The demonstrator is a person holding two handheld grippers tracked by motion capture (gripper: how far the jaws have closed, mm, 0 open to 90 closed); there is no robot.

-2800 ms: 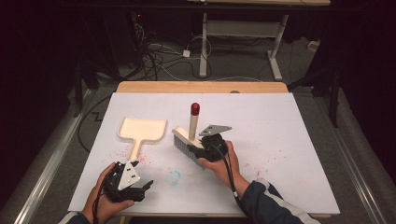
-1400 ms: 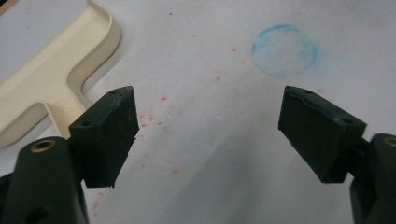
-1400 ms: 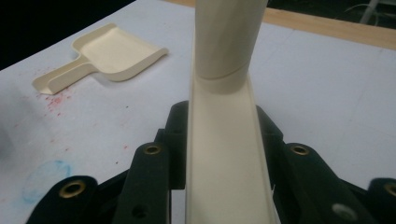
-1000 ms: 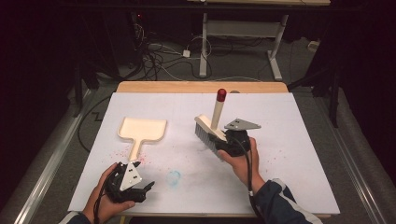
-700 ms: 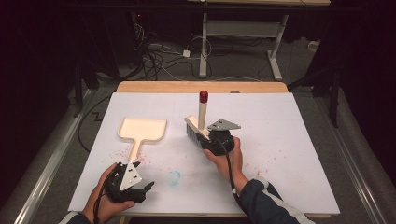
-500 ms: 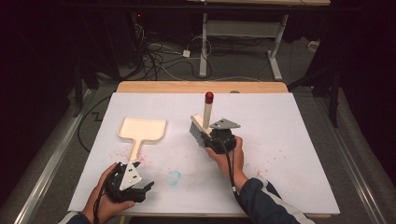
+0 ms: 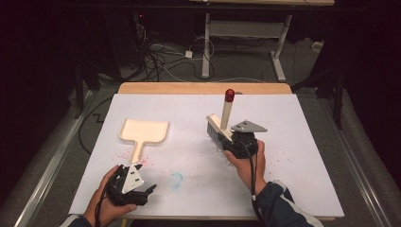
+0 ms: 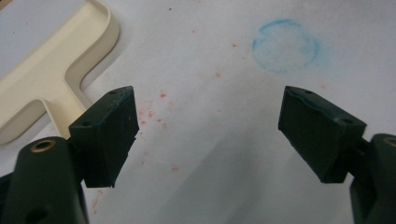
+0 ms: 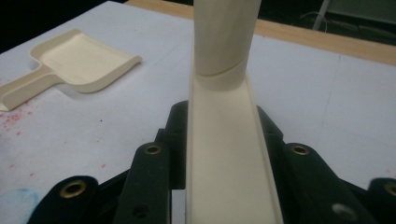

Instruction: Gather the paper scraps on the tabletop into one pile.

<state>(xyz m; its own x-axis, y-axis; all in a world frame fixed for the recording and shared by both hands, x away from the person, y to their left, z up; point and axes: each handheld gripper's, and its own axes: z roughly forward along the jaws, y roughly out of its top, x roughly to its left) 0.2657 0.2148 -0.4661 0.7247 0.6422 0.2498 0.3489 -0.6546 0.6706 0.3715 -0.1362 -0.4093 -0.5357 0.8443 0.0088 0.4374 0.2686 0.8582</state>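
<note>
The right gripper (image 7: 231,137) clamps a cream brush (image 7: 218,128) over the white table (image 7: 302,137), the left gripper (image 7: 144,191) spread idle near the dustpan (image 7: 144,132) (a careless stroke could scatter the red crumbs (image 7: 142,161)).

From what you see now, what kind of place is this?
Probably a lab or workshop, not a home: a white work table under a fixed camera, loose cables on the floor, and another desk frame behind.
</note>
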